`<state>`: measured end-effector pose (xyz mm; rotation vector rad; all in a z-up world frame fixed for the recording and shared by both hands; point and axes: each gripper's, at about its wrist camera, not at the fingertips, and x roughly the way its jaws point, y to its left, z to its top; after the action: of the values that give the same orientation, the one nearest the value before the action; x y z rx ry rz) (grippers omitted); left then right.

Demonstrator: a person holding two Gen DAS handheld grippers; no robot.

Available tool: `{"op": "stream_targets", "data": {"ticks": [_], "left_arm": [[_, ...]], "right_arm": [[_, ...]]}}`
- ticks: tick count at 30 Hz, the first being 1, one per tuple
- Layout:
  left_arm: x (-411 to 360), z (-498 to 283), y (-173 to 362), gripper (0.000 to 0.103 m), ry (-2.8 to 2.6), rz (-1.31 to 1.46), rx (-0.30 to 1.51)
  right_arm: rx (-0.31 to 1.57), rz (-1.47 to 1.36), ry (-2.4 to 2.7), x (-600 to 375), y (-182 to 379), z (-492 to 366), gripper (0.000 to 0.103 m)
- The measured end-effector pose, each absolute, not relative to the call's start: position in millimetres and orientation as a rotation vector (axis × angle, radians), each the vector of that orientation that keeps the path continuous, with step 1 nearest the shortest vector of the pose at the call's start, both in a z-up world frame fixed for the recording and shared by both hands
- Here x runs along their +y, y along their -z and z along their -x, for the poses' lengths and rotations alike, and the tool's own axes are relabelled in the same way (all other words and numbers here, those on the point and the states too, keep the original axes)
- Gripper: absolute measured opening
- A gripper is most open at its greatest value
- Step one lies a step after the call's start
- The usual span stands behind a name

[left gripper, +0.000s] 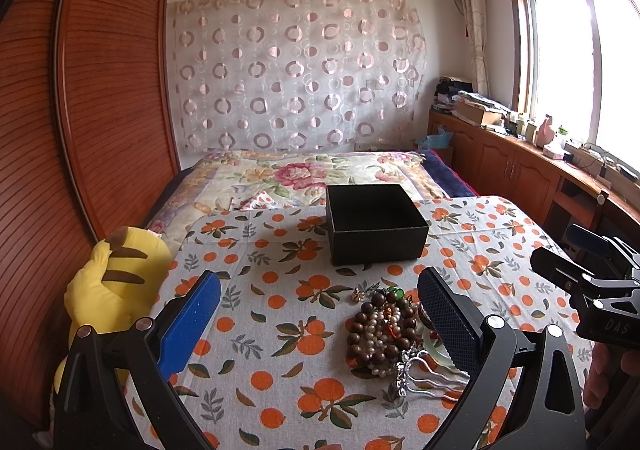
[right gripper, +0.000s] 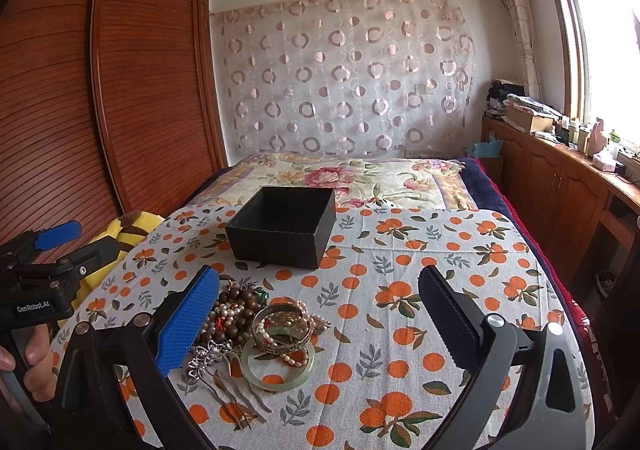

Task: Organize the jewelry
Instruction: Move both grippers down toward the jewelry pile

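Where the orange-print cloth (right gripper: 400,250) covers the near end of the bed, the jewelry pile (right gripper: 256,322) lies in a tangled heap just in front of the black box (right gripper: 282,226), which stands open-topped and upright on the same cloth. Within the pile, dark wooden beads (left gripper: 380,330) and a pearl strand (left gripper: 382,324) are wound together; a metal bangle (right gripper: 282,330) leans on a pale green jade bangle (right gripper: 278,368), and a silver hair comb (right gripper: 224,374) sticks out on the near side, its prongs pointing away from the box.

Nearer than the box, the left tool (left gripper: 320,326) hovers over the cloth with its jaws spread wide and nothing between them; its dark finger (left gripper: 448,322) stands at the pile's right edge and hides part of it. The right tool (right gripper: 318,324) is likewise spread wide and empty, its blue finger (right gripper: 188,324) at the pile's left edge. Whether either finger touches the jewelry cannot be told.

Left of the box, a yellow plush toy (left gripper: 116,282) sits at the cloth's edge beside the wooden wardrobe (left gripper: 100,109). Behind the box stretches the floral bedspread (right gripper: 352,177), then a circle-patterned curtain (right gripper: 348,69) on the far wall.
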<state>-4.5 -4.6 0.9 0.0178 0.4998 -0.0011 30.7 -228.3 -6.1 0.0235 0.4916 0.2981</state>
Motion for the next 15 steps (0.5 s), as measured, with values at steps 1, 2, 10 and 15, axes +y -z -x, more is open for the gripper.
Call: {"op": "stream_targets", "data": {"ticks": [1,2,10,15], "left_arm": [[-5,4,-1,0.095,0.001,-0.017,0.502],[-5,4,0,0.095,0.001,-0.016,0.505],[6,-10,20,0.095,0.024,-0.011,0.554],[9,-16,32,0.095,0.046,-0.013,0.598]], "right_arm": [[0.493,-0.023,-0.301,-226,6,-30,0.101],[0.495,-0.021,-0.303,-223,7,-29,0.101],[0.528,-0.03,-0.33,-231,24,-41,0.101],[0.547,-0.019,-0.362,-232,35,-46,0.101]]}}
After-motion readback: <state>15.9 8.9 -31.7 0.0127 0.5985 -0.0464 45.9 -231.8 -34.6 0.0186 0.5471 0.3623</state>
